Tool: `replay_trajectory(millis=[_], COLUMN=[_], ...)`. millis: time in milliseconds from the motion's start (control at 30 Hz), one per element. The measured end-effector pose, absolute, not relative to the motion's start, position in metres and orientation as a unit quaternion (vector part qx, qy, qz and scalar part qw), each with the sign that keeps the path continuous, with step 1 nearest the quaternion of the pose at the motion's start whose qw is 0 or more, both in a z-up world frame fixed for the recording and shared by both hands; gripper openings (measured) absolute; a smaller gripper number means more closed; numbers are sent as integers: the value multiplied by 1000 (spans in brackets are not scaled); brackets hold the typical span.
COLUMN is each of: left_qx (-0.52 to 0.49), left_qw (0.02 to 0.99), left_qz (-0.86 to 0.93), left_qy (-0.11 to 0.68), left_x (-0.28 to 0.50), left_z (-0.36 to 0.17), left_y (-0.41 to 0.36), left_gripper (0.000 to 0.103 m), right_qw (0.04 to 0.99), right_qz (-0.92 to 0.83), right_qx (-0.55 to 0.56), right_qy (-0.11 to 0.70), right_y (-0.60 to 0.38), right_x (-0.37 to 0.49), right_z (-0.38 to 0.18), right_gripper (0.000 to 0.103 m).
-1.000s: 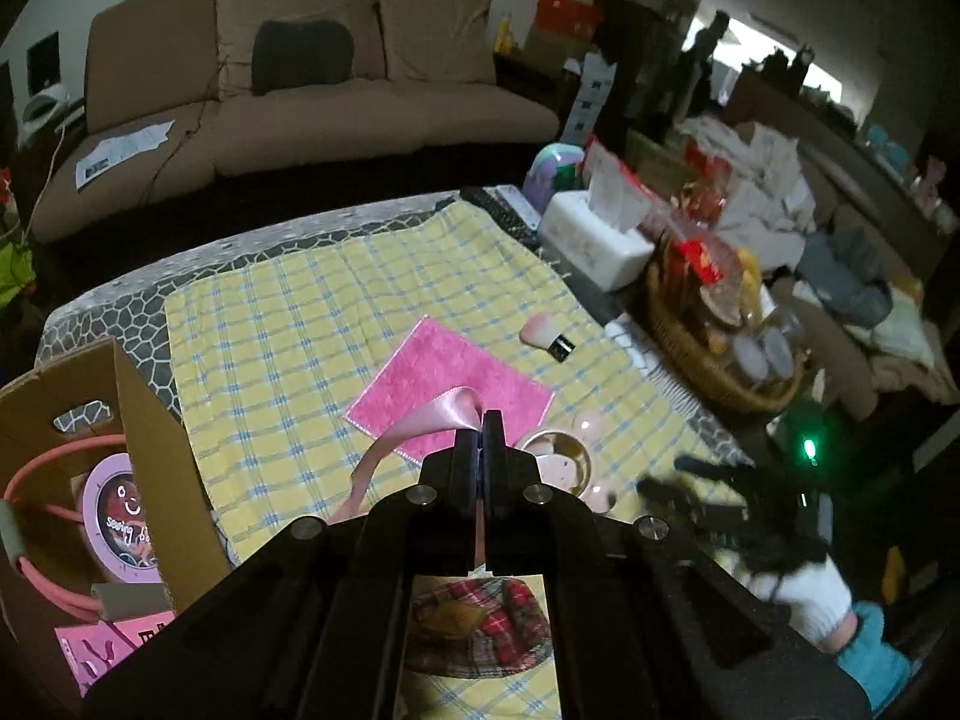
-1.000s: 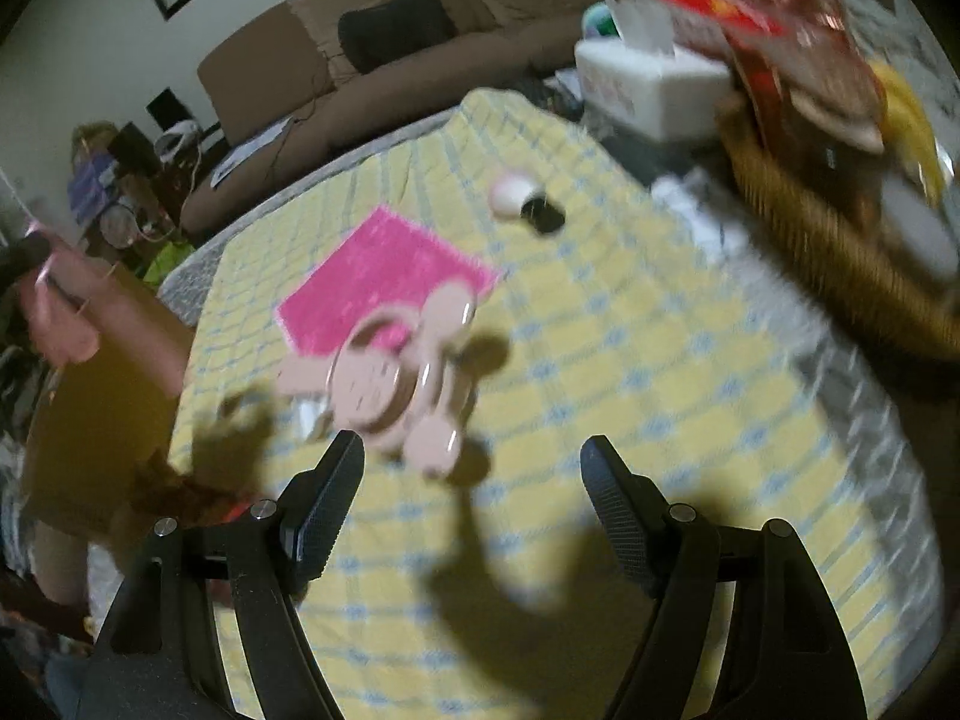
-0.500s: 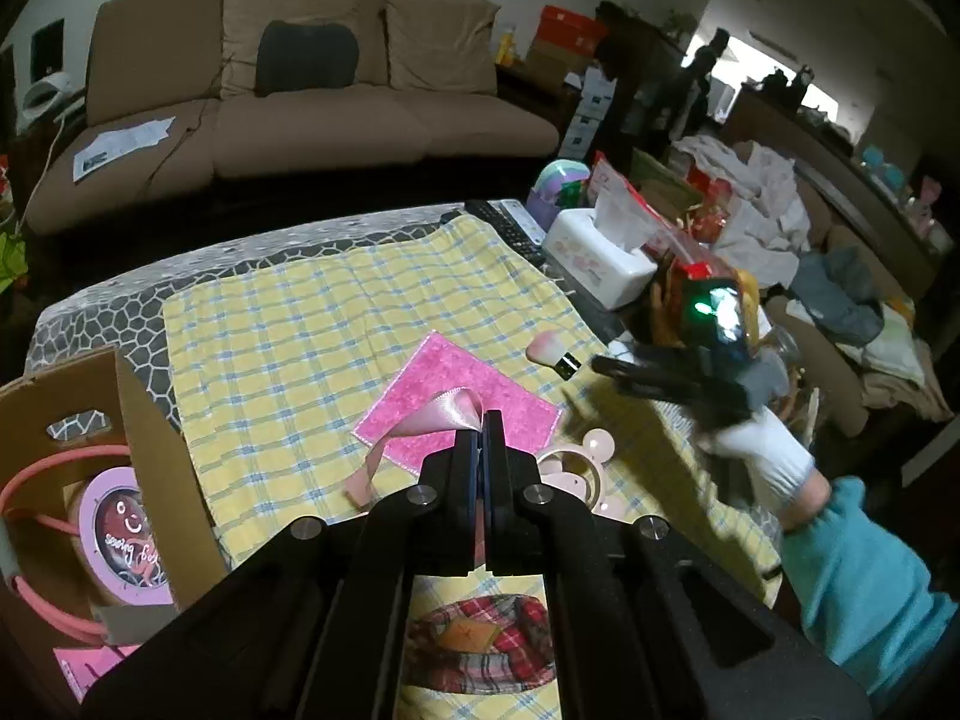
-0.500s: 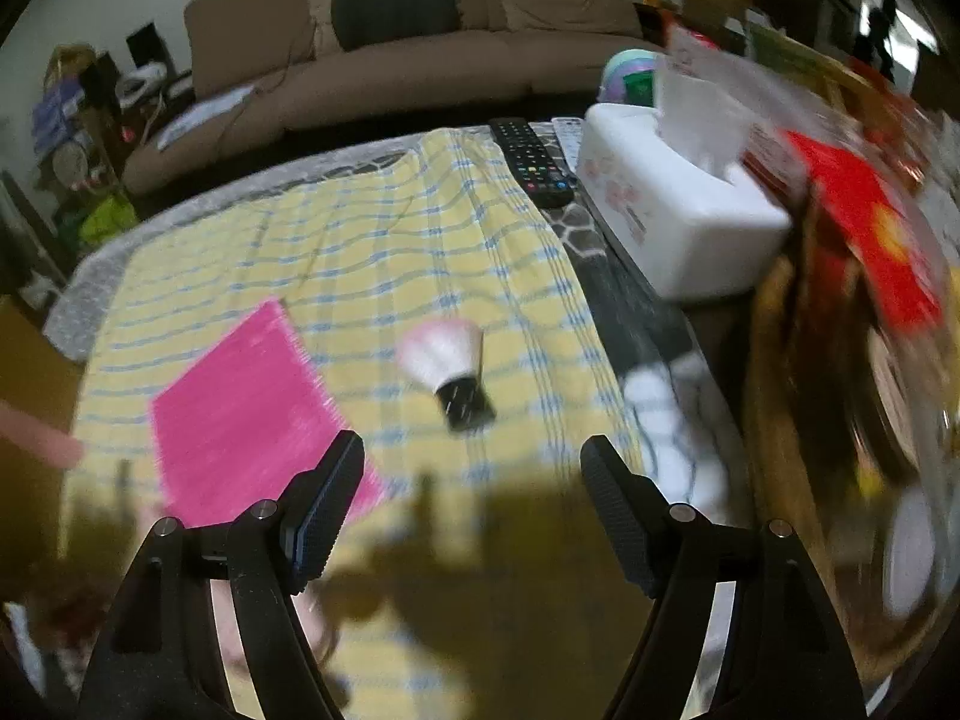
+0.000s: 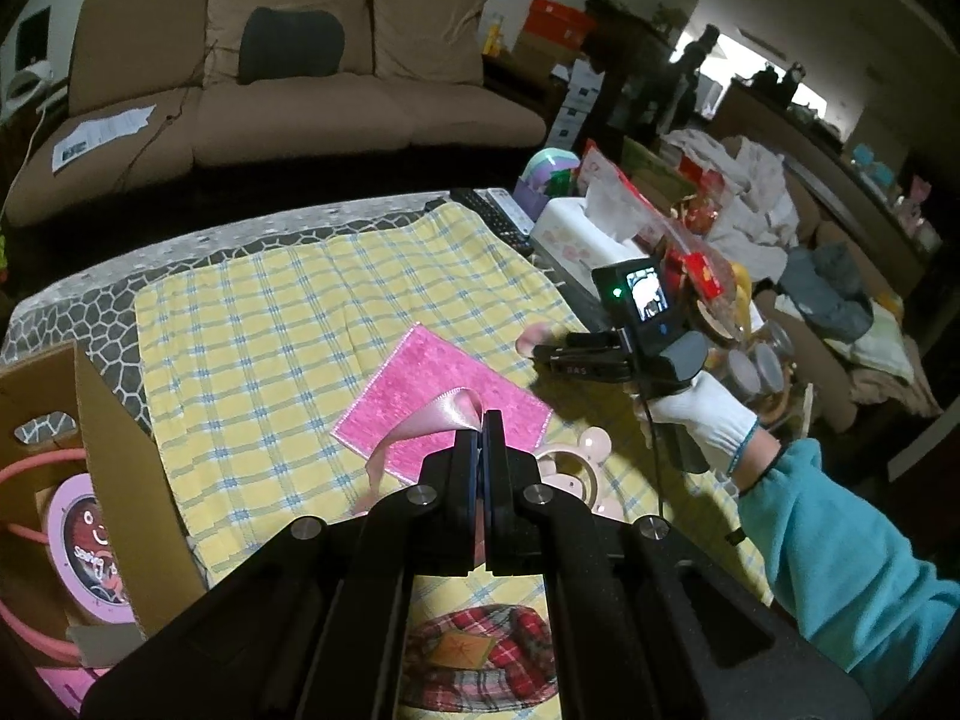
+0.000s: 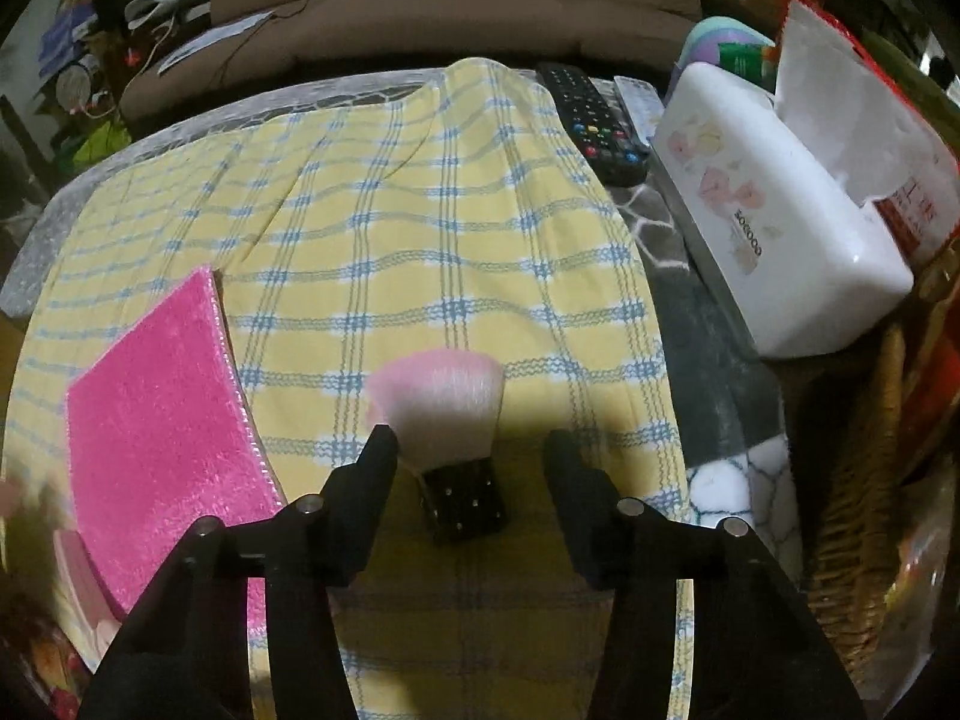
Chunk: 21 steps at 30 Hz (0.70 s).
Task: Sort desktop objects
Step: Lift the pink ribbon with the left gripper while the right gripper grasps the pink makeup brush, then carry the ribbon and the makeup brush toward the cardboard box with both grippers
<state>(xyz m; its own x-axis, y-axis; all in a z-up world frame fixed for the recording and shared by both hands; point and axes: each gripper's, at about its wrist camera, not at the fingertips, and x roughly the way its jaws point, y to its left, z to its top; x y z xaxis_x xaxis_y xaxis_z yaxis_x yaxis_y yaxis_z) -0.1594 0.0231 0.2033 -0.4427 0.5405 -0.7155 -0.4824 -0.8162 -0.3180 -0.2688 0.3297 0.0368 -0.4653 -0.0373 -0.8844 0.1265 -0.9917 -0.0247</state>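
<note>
A short makeup brush [image 6: 447, 414] with pink-white bristles and a black studded base lies on the yellow checked cloth [image 6: 384, 228]. My right gripper [image 6: 468, 450] is around it, jaws closing, one finger on each side of the brush and neither pad touching it. In the left wrist view the right gripper [image 5: 543, 351] shows with a white-gloved hand [image 5: 708, 414]. My left gripper [image 5: 479, 423] is shut on a pink satin ribbon [image 5: 420, 426] that loops above a pink fluffy cloth [image 5: 438, 396]. A pink bear-eared mirror [image 5: 570, 468] lies beside that cloth.
A cardboard box [image 5: 90, 450] with pink items stands at the left. A white tissue box [image 6: 774, 210], remote controls [image 6: 594, 114] and a wicker basket [image 6: 858, 510] crowd the right edge. A plaid pouch [image 5: 480, 654] lies near me. A brown sofa [image 5: 270, 78] stands behind.
My right gripper swung from the bear-eared mirror across to the makeup brush, came down around it, and its jaws narrowed. The left gripper kept its hold on the ribbon and barely moved.
</note>
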Motion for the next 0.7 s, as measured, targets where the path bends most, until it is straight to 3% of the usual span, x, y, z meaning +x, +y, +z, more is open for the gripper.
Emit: replay_trajectory(millis=[267,333,700], left_qx=[-432,-431,-425], left_qw=[300,300,301], left_qz=[850,850,853], left_qy=[-33,-36,-40], left_x=[-155,-155,-149], left_z=[208,209,226], left_y=[23,23,12], left_gripper=[1,1,1], right_qw=[60,61,61], right_qz=[-842,-841,-849], right_qx=[531,532,524], right_qy=[71,71,33], right_y=[317,318,326], right_x=[-264,-262,-248], right_z=[30,29,57], right_gripper=[43,27,26])
